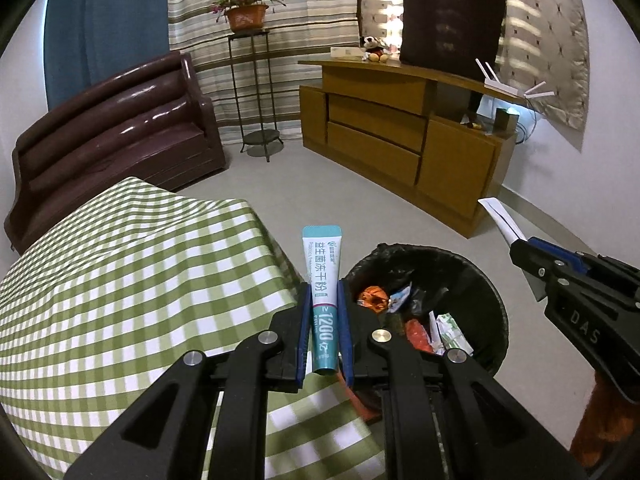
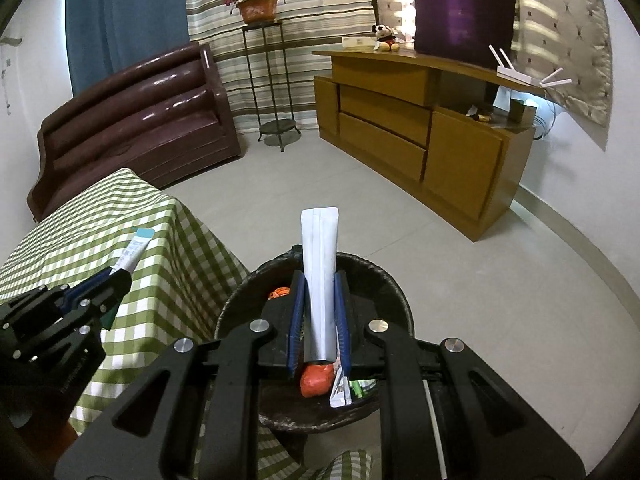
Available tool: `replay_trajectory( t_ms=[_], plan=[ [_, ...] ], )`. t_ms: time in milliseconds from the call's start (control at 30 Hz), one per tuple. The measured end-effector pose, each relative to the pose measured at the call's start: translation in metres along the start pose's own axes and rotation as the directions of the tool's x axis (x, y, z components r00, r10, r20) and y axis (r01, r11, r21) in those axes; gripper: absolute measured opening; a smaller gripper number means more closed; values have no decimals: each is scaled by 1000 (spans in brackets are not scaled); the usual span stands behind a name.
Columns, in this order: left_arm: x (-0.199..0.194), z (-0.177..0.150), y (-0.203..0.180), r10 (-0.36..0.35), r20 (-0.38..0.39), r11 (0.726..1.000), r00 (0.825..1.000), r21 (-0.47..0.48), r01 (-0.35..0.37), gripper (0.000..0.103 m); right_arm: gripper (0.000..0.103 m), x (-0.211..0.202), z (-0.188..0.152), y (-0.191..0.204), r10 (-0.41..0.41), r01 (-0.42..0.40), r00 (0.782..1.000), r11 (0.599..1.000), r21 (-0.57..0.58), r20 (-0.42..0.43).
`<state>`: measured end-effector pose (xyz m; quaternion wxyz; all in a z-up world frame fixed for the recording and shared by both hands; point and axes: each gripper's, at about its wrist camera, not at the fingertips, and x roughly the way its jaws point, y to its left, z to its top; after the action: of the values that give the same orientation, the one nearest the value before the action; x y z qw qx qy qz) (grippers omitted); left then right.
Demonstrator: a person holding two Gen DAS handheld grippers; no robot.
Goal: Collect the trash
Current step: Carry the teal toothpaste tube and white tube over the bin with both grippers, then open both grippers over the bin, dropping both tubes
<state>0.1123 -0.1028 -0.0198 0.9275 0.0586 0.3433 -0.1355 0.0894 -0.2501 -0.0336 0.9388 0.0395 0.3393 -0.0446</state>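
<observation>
Left gripper: closed tight on a teal sachet, blue pads pressing both long edges, printed face up, top end standing out past the fingertips. Held over the gap between the table with green checked cloth and the black trash bin, just beside the bin's rim.

Right gripper: also closed, clamped on a white sachet, plain back side with its centre seam turned to the camera. Positioned directly above the bin's opening. Seen from the left wrist view as a thin white strip sticking out of the black jaws at the right edge.

Inside the bin, lined with a black bag: an orange crumpled wrapper, a red-orange piece, and some small white and green packets; exact kind hard to tell, probably snack wrappers.

In the background: a dark brown sofa, a plant pot on a tall metal stand, a wooden cabinet with a small plush toy on top.
</observation>
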Motion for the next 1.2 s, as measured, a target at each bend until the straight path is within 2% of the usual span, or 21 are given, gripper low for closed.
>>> replay_trajectory(
  t_ms=[600,700,767,833,933,1200],
  plan=[
    [38,9,-26,-7,-39,1000,999,26,8,16,15,23,-1,-17,-25,26,999,999,41,-24],
    [45,11,-29,-1,-49,1000,999,29,2,20,20,28,-1,-19,-26,28,999,998,53,-28],
    [48,11,-30,2,-61,1000,998,28,-1,39,23,31,-1,-21,-21,23,999,998,64,-31],
    [49,11,-29,3,-63,1000,998,23,-1,44,29,32,-2,-22,-18,20,999,997,69,-31],
    [48,11,-29,4,-60,1000,998,24,-2,52,30,32,-3,-23,-20,22,999,997,70,-33],
    [45,13,-30,5,-52,1000,999,19,-4,56,33,28,-2,-26,-34,35,999,997,72,-22]
  ],
)
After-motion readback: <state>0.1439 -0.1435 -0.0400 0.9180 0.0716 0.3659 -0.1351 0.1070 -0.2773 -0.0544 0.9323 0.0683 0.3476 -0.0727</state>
